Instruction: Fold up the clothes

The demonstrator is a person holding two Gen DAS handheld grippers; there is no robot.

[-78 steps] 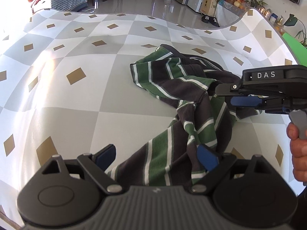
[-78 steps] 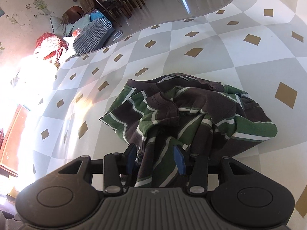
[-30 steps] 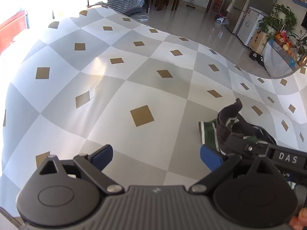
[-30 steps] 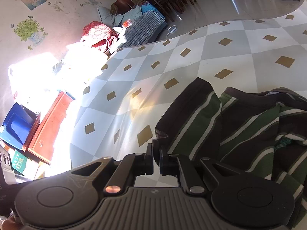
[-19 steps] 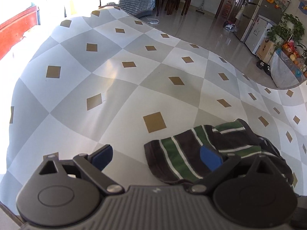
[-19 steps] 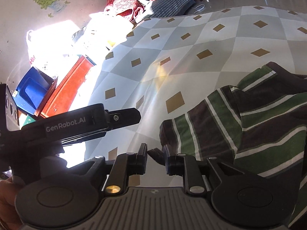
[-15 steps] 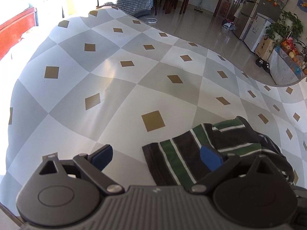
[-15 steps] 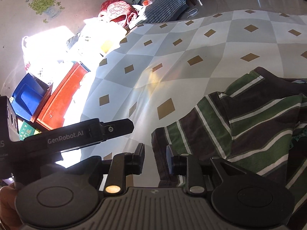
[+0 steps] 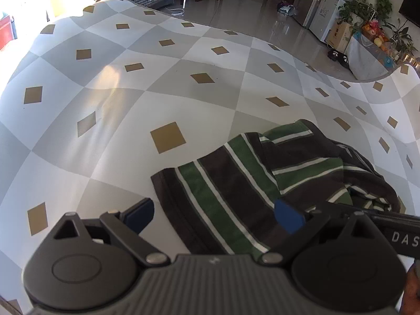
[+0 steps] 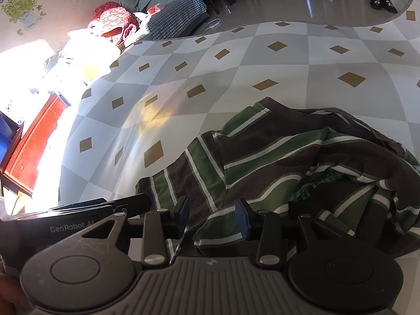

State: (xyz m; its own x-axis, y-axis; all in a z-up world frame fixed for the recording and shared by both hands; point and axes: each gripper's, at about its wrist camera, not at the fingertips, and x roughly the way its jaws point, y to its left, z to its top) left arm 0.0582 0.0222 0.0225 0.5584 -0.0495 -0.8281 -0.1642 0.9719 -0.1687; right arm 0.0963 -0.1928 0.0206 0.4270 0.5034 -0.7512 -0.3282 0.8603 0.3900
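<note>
Since a second ago, the right gripper (image 10: 212,216) has let go of the striped shirt (image 9: 262,181) it was pinching shut: its jaws are opening, with cloth lying loose between the pads and not pressed. One part of the shirt now lies spread flat on the checked tablecloth (image 9: 105,105), apparently laid out so the crumpled garment can be straightened before folding. That flat part runs from its dark hem at the near left toward the bunched heap at the far right, stripes crossing its length. Left gripper (image 9: 212,214) hovers over the hem with jaws wide apart, gripping nothing; the hem edge lies between its blue pads, probably the next hold. Both grippers sit just beside each other.
</note>
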